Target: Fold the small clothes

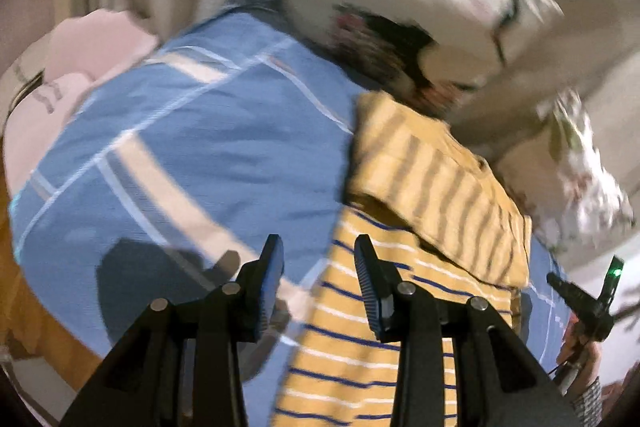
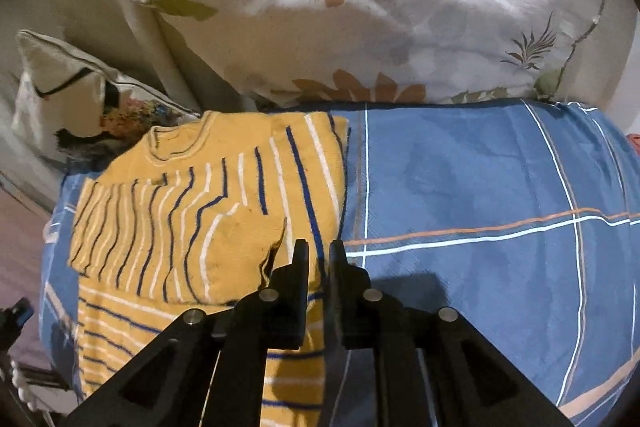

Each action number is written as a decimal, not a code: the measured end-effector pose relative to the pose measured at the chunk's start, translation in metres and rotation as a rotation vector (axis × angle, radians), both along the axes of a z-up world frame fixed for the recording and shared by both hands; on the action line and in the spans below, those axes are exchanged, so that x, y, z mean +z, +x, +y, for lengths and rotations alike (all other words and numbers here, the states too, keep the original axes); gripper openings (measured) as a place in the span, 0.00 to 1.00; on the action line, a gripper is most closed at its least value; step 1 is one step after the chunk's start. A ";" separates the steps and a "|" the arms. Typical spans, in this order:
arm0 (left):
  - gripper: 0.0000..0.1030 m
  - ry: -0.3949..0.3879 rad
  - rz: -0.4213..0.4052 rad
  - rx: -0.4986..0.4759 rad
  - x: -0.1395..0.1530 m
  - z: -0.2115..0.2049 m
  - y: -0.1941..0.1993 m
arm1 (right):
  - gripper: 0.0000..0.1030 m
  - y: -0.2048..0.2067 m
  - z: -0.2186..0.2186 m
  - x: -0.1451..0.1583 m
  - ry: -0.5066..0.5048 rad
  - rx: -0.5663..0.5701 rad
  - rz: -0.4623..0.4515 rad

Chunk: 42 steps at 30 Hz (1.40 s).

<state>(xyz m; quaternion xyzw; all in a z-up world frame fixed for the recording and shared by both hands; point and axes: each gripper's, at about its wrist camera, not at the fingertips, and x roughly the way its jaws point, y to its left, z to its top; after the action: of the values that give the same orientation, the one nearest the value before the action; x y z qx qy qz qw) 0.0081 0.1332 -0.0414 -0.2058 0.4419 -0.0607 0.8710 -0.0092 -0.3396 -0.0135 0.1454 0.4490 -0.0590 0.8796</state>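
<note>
- My right gripper (image 2: 318, 255), jaws narrow and holding nothing I can see, hangs over the yellow striped shirt (image 2: 192, 211)'s right edge; its length runs ahead toward the collar.
- My left gripper (image 1: 318, 259), jaws wide and empty, hovers at the shirt's left edge on the bed (image 2: 480, 187).

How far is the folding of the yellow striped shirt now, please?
Done: the yellow striped shirt lies on the blue checked bedsheet with both sleeves folded in over the body. In hand: nothing; the left tongs are open above the shirt's edge, and the right tongs are slightly open and empty near its other edge. Left: the lower part is still unfolded, so probably a bottom-to-top fold.
</note>
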 end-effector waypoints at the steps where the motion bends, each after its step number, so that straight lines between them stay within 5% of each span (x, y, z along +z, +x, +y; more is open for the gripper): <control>1: 0.35 0.005 -0.001 -0.019 -0.001 -0.012 0.002 | 0.16 -0.003 -0.006 0.001 0.017 0.006 -0.005; 7: 0.35 0.015 0.017 -0.123 -0.007 -0.071 0.013 | 0.18 0.007 0.004 -0.013 0.187 0.087 -0.034; 13: 0.35 0.059 0.046 -0.202 -0.026 -0.112 0.075 | 0.18 0.055 0.043 -0.039 0.251 0.175 0.030; 17: 0.35 0.097 0.118 -0.207 -0.055 -0.117 0.118 | 0.16 0.074 0.046 -0.059 0.053 0.087 0.110; 21: 0.35 0.092 0.114 -0.241 -0.061 -0.115 0.136 | 0.16 0.073 0.037 -0.052 0.017 -0.011 0.085; 25: 0.37 0.087 0.113 -0.281 -0.059 -0.113 0.138 | 0.18 0.054 0.023 -0.036 0.176 -0.074 0.001; 34: 0.37 0.041 0.121 -0.226 -0.052 -0.078 0.081 | 0.18 -0.009 0.009 -0.017 0.615 -0.078 -0.143; 36: 0.37 0.031 0.129 -0.199 -0.052 -0.067 0.058 | 0.18 -0.023 0.010 -0.014 0.605 -0.047 -0.110; 39: 0.37 0.026 0.138 -0.165 -0.054 -0.049 0.016 | 0.18 -0.060 0.014 -0.016 0.453 0.005 -0.038; 42: 0.40 0.009 0.166 -0.133 -0.064 -0.033 -0.026 | 0.18 -0.108 0.009 -0.034 0.442 0.049 0.043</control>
<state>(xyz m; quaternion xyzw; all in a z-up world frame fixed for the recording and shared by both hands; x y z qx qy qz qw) -0.0182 0.0998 -0.1051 -0.1764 0.5254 -0.0993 0.8264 -0.1168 -0.3302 -0.0479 0.3224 0.4729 0.0594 0.8178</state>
